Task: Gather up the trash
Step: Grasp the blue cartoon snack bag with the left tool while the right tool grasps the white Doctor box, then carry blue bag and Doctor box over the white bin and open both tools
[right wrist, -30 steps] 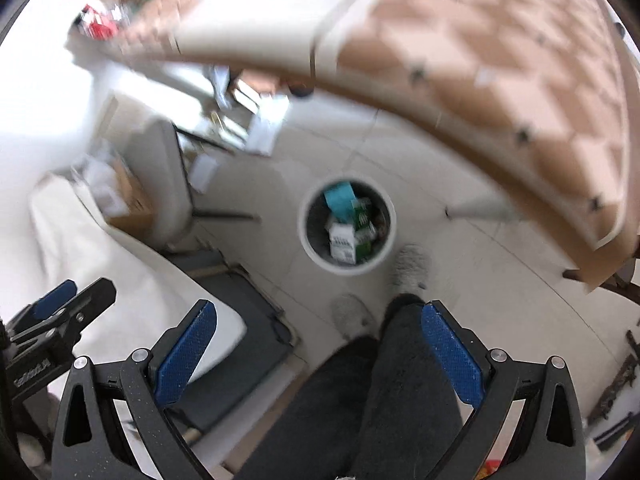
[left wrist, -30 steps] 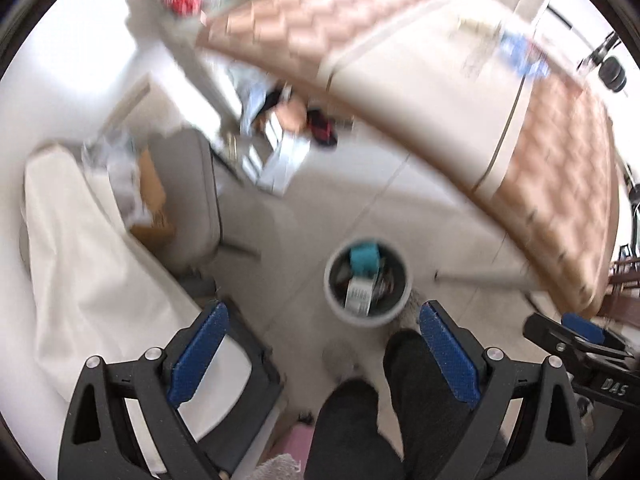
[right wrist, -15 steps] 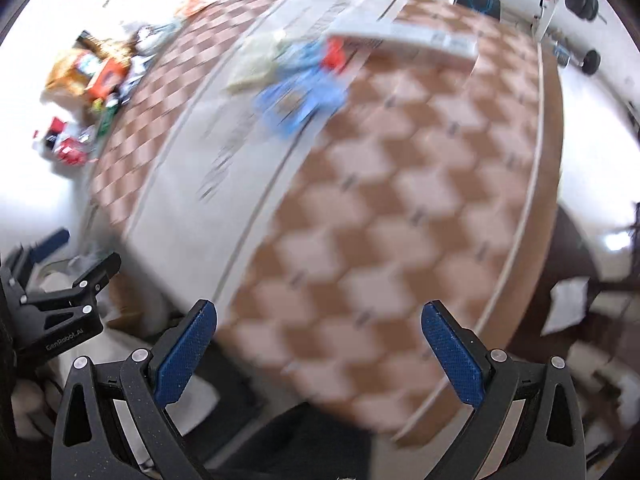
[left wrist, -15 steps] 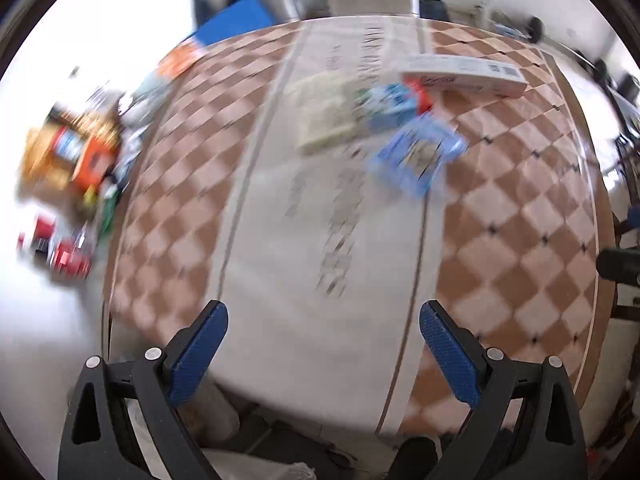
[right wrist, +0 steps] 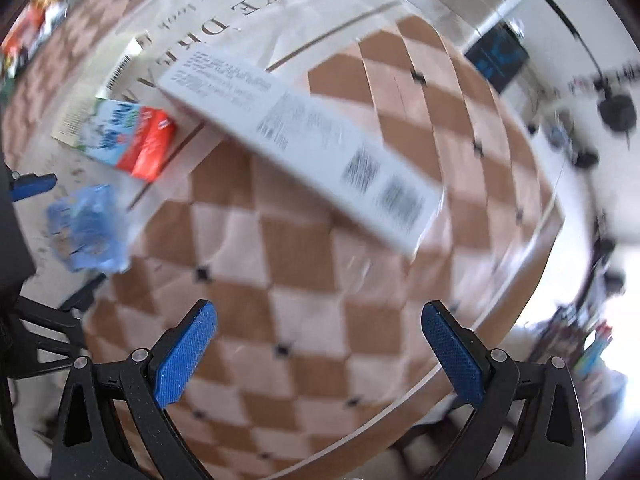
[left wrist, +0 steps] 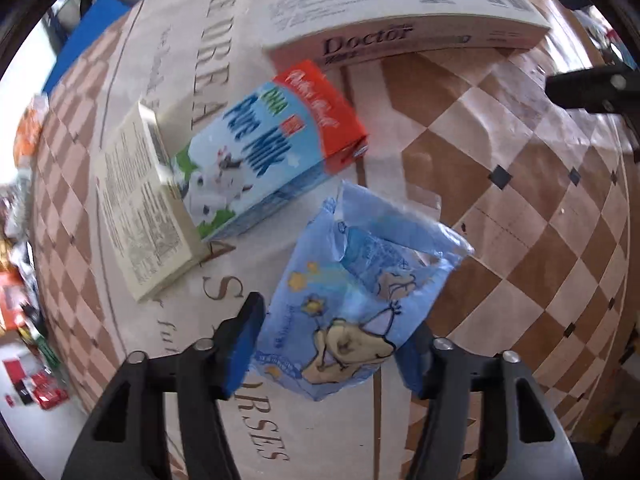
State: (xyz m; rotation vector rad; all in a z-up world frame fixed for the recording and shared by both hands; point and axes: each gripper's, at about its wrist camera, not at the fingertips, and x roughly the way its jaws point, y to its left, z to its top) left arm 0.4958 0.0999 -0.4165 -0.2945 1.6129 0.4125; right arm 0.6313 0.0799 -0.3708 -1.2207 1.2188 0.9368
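I see a table [left wrist: 520, 208] under a brown-checked cloth with a printed cream strip. On it lie a blue wrapper [left wrist: 360, 304] nearest, a milk carton [left wrist: 276, 152] beyond, a cream box [left wrist: 140, 208] left, a long box [left wrist: 404, 28] farthest

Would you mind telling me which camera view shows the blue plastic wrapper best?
The left wrist view. There the blue plastic wrapper is large and sharp, its cartoon print readable, lying between the closing jaws of the left gripper. The right wrist view shows it only as a small, blurred blue shape at the left edge.
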